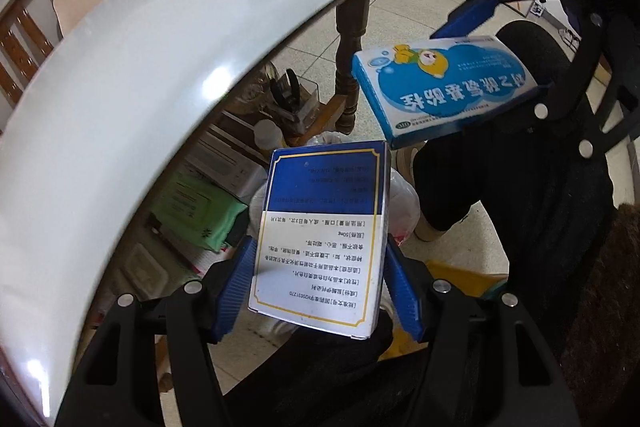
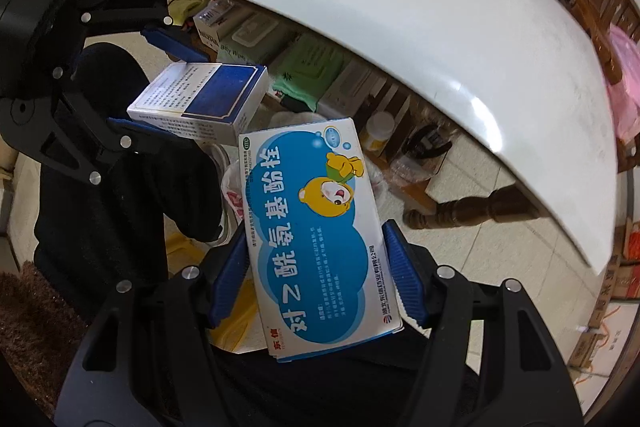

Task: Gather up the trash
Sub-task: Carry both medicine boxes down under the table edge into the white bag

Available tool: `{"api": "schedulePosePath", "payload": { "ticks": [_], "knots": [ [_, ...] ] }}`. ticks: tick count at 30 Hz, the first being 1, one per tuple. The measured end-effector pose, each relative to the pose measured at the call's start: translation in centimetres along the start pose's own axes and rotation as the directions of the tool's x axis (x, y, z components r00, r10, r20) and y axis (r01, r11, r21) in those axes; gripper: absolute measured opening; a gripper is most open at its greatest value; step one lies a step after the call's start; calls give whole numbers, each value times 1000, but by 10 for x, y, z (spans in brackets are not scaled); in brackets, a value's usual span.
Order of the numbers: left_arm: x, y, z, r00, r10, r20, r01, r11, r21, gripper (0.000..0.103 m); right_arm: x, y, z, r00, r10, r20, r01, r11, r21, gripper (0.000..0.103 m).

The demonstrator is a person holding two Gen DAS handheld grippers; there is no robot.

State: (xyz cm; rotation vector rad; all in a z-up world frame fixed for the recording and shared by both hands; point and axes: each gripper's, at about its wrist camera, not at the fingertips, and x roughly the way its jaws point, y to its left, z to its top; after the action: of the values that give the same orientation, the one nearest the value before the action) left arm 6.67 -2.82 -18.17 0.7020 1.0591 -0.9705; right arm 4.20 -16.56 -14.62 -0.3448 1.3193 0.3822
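Item 1: blue-and-white carton [image 1: 320, 239], lower centre of the left wrist view, pinched between the left gripper [image 1: 320, 291] pads. Item 2: bear-printed medicine box [image 2: 316, 239], centre of the right wrist view, pinched by the right gripper [image 2: 320, 279]. Both hang beside the white table [image 1: 132, 99] edge, above a white plastic bag [image 1: 404, 203].

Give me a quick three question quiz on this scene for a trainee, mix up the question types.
1. True or false: both grippers are empty.
2. Which gripper holds the light blue box with the cartoon bear? A) left B) right
3. What lies directly below the two boxes?

Key:
1. False; the left gripper clamps the dark blue and white box, and the right gripper clamps the bear box.
2. B
3. A white plastic bag on the floor, beside the white table.
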Motion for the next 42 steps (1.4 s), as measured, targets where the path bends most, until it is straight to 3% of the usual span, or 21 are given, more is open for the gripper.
{"api": "schedulePosePath", "payload": {
  "ticks": [9, 27, 42],
  "knots": [
    [57, -1, 2, 997, -60, -50, 58, 997, -41, 61, 53, -11, -11, 998, 27, -50, -24, 997, 68, 64],
    [162, 28, -6, 978, -150, -145, 113, 965, -237, 61, 153, -43, -1, 991, 38, -125, -19, 989, 149, 64],
    [215, 35, -5, 954, -231, -192, 157, 929, -336, 61, 229, -64, 0, 969, 118, -215, -64, 968, 243, 64]
  ]
}}
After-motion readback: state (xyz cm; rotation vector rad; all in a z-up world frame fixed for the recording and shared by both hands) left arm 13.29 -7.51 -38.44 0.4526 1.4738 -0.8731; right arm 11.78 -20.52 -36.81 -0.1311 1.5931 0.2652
